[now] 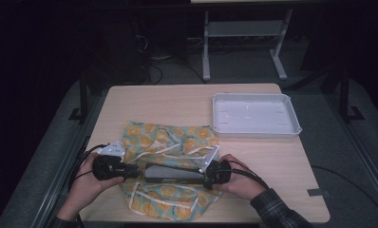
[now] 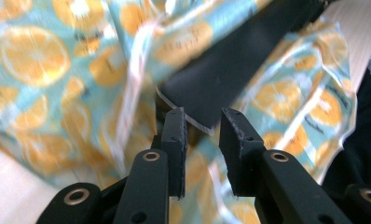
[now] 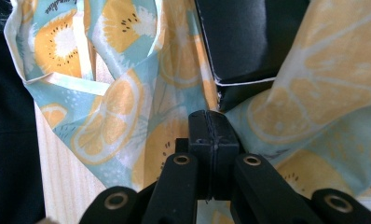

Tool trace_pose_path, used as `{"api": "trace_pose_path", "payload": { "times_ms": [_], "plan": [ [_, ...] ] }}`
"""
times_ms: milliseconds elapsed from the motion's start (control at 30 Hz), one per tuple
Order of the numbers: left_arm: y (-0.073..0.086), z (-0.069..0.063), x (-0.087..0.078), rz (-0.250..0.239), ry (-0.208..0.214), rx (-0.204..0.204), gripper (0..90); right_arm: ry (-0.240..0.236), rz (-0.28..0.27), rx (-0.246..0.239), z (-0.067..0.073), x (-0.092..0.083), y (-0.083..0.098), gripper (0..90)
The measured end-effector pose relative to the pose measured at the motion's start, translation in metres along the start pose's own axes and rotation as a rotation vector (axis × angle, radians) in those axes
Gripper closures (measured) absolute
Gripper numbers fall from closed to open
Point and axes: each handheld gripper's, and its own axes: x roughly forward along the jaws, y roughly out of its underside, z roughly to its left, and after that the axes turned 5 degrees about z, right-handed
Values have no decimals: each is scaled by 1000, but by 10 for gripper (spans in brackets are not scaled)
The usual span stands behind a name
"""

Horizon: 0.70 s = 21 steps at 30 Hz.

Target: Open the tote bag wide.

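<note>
A cloth bag [image 1: 164, 137] printed with orange slices on pale blue lies at the near side of the table. A long black box [image 1: 172, 174] rests across it, between my two grippers. At the box's left end, my left gripper [image 1: 132, 171] is open. In the left gripper view the left gripper [image 2: 202, 126] has its jaws apart, with the box's [image 2: 230, 65] near corner just beyond the tips and no pad pressing on it. My right gripper [image 1: 204, 178] is at the box's right end. In the right gripper view the right gripper [image 3: 210, 126] is shut, pinching the bag's fabric [image 3: 113, 116] below the box [image 3: 249, 37].
A white shallow tray [image 1: 219, 115] stands at the back right of the wooden table [image 1: 154, 99]. The table's near edge runs just below the bag. Cables trail from both grippers. Metal frame legs stand on the floor beyond the table.
</note>
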Motion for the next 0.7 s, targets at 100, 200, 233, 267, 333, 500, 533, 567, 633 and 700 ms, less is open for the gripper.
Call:
{"api": "trace_pose_path", "payload": {
  "times_ms": [100, 200, 233, 267, 333, 500, 533, 567, 633, 700],
  "plan": [
    [-13, 6, 7, 7, -9, 21, 689, 0, 0, 0, 0, 0, 0, 887],
    [-25, 12, 16, 13, -4, 36, 667, 1, -2, -2, 0, 0, 0, 887],
    [-27, 13, 20, 7, 2, 18, 654, 1, -1, -3, 0, 0, 0, 888],
    [-30, 16, 24, 15, 4, 24, 648, 1, -2, -3, 0, 0, 0, 887],
    [-33, 21, 30, 19, 9, 14, 639, 1, -3, -4, 0, 0, 0, 887],
    [-35, 28, 39, 37, 27, 4, 630, 0, -3, -5, 0, 0, 0, 888],
    [-35, 29, 39, 42, 29, 4, 628, 0, -3, -4, 0, 0, 0, 888],
    [-35, 29, 40, 24, 34, -16, 626, -1, -3, -4, 0, 0, 0, 888],
    [-36, 32, 41, 22, 36, -12, 624, -2, -3, -4, -1, 0, 0, 888],
    [-37, 33, 44, 24, 36, -23, 632, -2, -3, -3, -1, 0, 0, 888]
  ]
}}
